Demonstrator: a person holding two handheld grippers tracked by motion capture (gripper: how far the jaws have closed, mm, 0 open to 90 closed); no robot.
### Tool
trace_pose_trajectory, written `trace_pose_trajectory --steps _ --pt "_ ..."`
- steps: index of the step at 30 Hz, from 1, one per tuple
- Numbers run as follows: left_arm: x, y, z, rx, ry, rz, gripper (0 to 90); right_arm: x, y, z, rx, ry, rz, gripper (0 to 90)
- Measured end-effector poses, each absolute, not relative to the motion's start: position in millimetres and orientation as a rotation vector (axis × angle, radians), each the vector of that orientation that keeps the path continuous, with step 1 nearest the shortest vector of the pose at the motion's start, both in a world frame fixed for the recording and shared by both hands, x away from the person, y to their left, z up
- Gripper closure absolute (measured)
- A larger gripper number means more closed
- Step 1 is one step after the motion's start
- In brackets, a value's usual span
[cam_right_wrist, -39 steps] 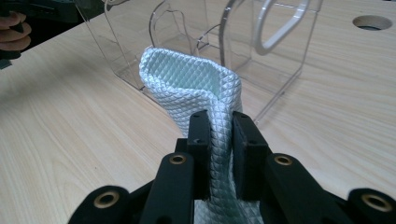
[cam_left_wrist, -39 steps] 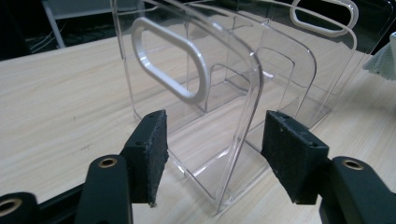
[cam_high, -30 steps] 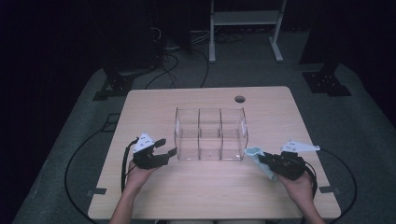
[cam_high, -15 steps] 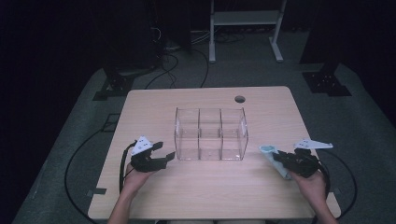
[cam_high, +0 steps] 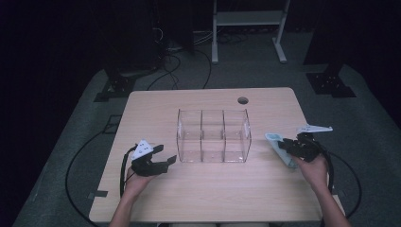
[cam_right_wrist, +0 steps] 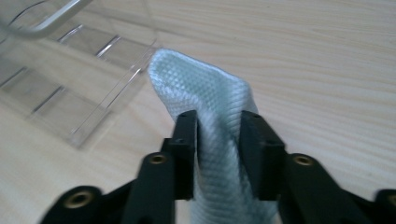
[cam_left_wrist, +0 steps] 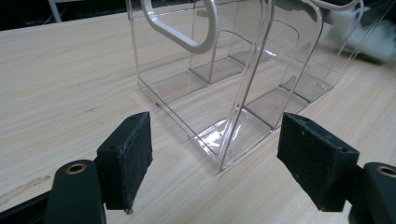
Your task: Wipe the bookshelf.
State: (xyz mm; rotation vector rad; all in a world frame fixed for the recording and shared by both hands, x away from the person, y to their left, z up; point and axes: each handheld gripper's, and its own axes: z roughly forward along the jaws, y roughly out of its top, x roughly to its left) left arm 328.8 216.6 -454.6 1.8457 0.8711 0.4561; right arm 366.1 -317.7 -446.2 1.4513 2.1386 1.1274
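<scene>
Nearest the person, the left gripper (cam_high: 163, 161) hovers low over the pale wooden table (cam_high: 213, 198), its black jaws spread wide with nothing between them; they have just been opening. In the left gripper view the near corner of the clear plastic three-compartment organiser (cam_left_wrist: 233, 93) stands just ahead of the gap between the pads, untouched. Over on the other side, the right gripper (cam_right_wrist: 217, 135) has a folded pale blue woven cloth (cam_right_wrist: 205, 88) between its jaws, which have just been opening, though the cloth still sits snug between both pads. From above, that cloth (cam_high: 279, 146) lies on the table just to the right of the organiser (cam_high: 213, 135). Beyond the organiser, a round cable hole (cam_high: 243, 100) sits near the table's far edge
</scene>
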Motion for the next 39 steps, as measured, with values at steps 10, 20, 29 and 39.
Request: trace_pose_trajectory --steps 10,20,29,39 --pt "328.3 220.1 -457.0 1.830 0.889 0.446 20.9 380.0 -318.2 -448.0 1.503 2.126 1.144 57.0" --pt "326.4 220.8 -460.1 1.837 0.902 0.437 18.0 371.0 -318.1 -453.1 1.497 2.137 1.182 54.2" --pt "324.8 222.4 -461.5 1.831 0.911 0.436 16.1 360.4 -320.6 -461.2 1.506 2.146 1.211 49.8" --pt "321.5 223.9 -465.0 1.836 0.926 0.432 15.1 348.0 -326.2 -465.7 1.517 2.137 1.237 44.3"
